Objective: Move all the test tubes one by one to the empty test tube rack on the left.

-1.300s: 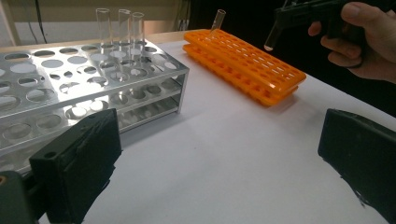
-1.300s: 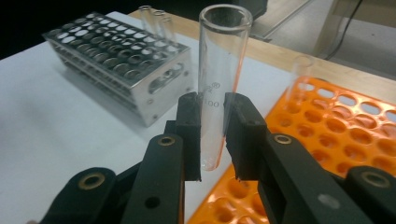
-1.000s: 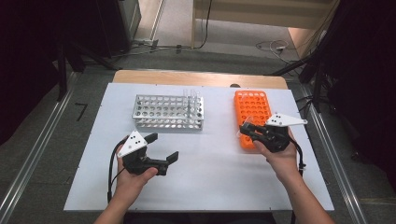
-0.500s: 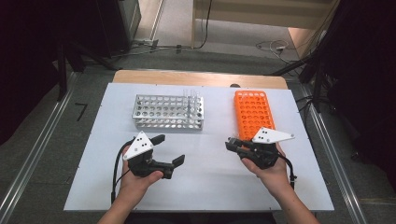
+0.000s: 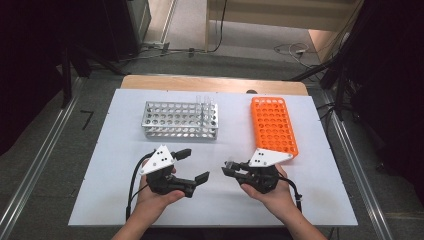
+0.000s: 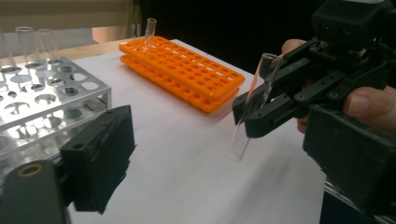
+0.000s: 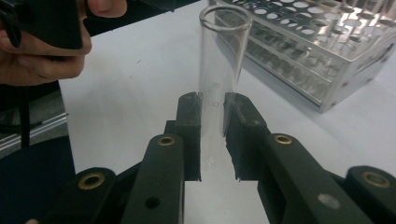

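The clear glass test tube is clamped between the pads of my right gripper, at the lower middle of the high view, above the white table. My left gripper is just beside it; its jaws have just been closing a little but are apart, with nothing between them. One tube already stands in the orange plastic rack at the upper right, and a few stand in the silver metal rack. I judge the transfer has barely started; the held tube is not yet placed.
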Demonstrator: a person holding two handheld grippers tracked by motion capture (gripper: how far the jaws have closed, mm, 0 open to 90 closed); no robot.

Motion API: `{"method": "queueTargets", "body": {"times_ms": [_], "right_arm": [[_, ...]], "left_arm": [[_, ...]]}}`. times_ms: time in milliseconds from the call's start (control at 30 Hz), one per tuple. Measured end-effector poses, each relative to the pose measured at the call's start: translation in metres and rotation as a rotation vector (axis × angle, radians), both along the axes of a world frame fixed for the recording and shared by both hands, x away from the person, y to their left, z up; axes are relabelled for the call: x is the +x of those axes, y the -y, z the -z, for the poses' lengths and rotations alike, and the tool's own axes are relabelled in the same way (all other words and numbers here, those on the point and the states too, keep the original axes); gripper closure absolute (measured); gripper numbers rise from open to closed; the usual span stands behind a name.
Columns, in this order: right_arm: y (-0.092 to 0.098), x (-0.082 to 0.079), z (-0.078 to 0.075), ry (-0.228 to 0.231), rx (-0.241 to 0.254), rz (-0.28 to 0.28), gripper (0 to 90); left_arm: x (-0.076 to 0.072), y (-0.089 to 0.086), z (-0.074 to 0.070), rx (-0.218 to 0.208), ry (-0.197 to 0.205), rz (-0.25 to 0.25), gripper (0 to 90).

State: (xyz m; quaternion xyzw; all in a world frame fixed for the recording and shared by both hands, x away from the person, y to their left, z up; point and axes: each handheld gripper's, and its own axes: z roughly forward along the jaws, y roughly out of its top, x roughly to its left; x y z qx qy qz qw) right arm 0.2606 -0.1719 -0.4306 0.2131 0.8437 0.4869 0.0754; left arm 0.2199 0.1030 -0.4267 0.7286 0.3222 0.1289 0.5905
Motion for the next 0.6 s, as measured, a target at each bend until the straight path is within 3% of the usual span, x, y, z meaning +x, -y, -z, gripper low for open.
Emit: {"method": "queueTargets", "body": {"times_ms": [100, 400, 600], "right_arm": [[-0.005, -0.003, 0.002, -0.003, -0.003, -0.016, 74.2], [-0.017, -0.008, 0.006, -0.01, -0.02, -0.051, 74.1], [-0.024, -0.011, 0.007, -0.008, -0.025, -0.076, 74.2]], "left_arm": [[-0.001, 0.006, -0.002, -0.009, -0.002, 0.016, 19.1], [-0.006, 0.023, -0.003, 0.031, 0.022, 0.057, 43.7], [-0.007, 0.029, -0.002, 0.041, 0.03, 0.077, 53.6]]}}
